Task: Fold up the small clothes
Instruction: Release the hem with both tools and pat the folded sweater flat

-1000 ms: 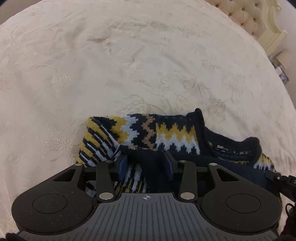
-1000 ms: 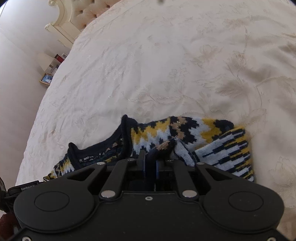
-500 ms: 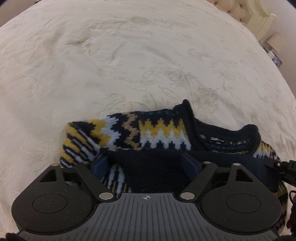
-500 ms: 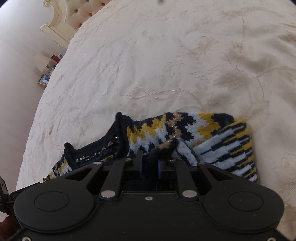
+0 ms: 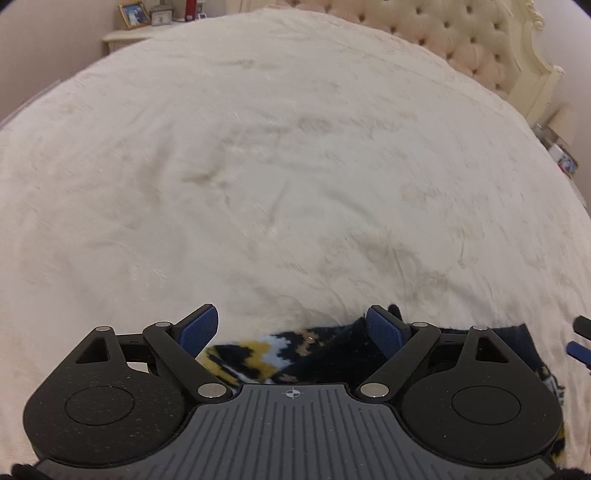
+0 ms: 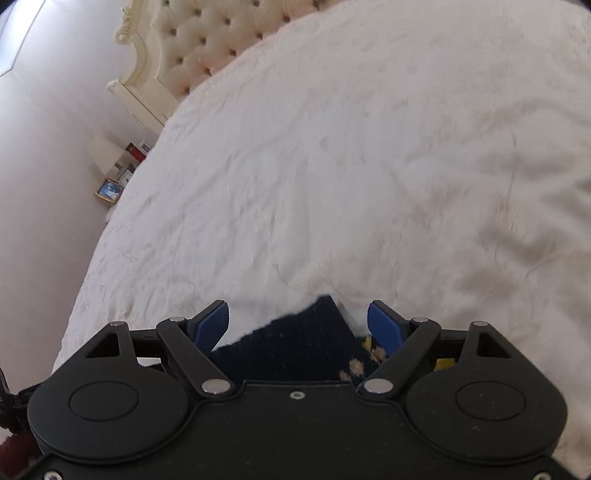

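A small navy knit sweater (image 5: 295, 350) with yellow, white and tan zigzags lies folded on the cream bedspread (image 5: 277, 184). In the left wrist view only its far edge shows, low between the fingers. My left gripper (image 5: 291, 326) is open and empty, raised above it. In the right wrist view the sweater's navy part (image 6: 291, 347) shows between the fingers. My right gripper (image 6: 299, 323) is open and empty, above the sweater. Its blue fingertips (image 5: 578, 338) show at the right edge of the left wrist view.
A tufted cream headboard (image 5: 480, 48) stands at the far right of the bed, also in the right wrist view (image 6: 192, 40). Bedside tables with picture frames and small items stand by the bed (image 5: 136, 18) (image 6: 118, 173).
The right gripper, shut on the sweater, has opened and let go. The left gripper has opened wide. Both have lifted and tilted up, so the sweater has dropped low in both views.
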Motion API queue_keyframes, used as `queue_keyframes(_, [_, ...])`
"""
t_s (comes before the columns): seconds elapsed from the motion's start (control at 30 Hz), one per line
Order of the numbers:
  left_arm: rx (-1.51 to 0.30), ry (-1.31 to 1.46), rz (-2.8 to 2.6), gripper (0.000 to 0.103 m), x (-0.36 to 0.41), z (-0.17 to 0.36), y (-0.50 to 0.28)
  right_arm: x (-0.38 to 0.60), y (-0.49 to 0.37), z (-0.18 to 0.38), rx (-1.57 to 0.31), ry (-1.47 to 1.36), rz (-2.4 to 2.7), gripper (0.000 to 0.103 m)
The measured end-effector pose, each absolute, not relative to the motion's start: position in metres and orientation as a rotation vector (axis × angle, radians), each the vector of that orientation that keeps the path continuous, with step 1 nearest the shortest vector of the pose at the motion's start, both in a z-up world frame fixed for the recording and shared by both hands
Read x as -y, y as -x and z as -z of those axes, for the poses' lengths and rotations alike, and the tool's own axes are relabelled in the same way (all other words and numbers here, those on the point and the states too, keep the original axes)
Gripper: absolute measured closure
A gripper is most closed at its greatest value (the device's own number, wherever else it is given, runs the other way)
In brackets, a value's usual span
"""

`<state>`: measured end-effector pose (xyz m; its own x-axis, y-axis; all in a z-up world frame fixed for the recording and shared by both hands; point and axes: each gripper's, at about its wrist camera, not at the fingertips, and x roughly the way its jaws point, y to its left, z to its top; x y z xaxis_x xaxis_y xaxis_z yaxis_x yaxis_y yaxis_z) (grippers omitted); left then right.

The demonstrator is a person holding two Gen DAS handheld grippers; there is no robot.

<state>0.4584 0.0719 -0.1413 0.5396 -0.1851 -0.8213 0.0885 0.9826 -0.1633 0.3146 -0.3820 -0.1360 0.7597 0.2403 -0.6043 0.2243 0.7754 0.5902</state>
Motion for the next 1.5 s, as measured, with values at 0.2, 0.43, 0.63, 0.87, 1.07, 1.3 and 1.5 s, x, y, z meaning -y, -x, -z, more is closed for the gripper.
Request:
queue_keyframes(0.2, [-1.038,-0.009,0.199,0.014,-0.063,0.145,-0.425,0.343,-0.300,0.130,-0.799,-0.495,-0.077,0.018])
queue_keyframes(0.43, [-1.185,-0.173,0.251,0.014,-0.055,0.193,-0.354,0.295,-0.255,0.166,-0.973,-0.301,-0.124,0.018])
queue_keyframes(0.63, [-1.254,-0.149,0.198,0.000,-0.081,0.221,-0.321,0.261,-0.216,0.182,-0.985,-0.068,-0.149,0.011])
queue_keyframes(0.87, [-1.229,-0.163,0.200,0.000,-0.083,0.224,-0.319,0.244,-0.207,0.190,-0.997,0.044,-0.145,0.001])
queue_keyframes(1.07, [-1.199,-0.178,0.212,0.000,-0.081,0.225,-0.313,0.241,-0.195,0.195,-1.005,0.084,-0.110,0.001])
queue_keyframes(1.3, [-1.229,-0.142,0.236,0.000,-0.093,0.229,-0.308,0.252,-0.178,0.193,-1.018,0.001,-0.054,0.001])
queue_keyframes(1.5, [-1.257,-0.056,0.218,0.001,-0.103,0.224,-0.286,0.271,-0.152,0.185,-0.978,-0.175,-0.032,0.001])
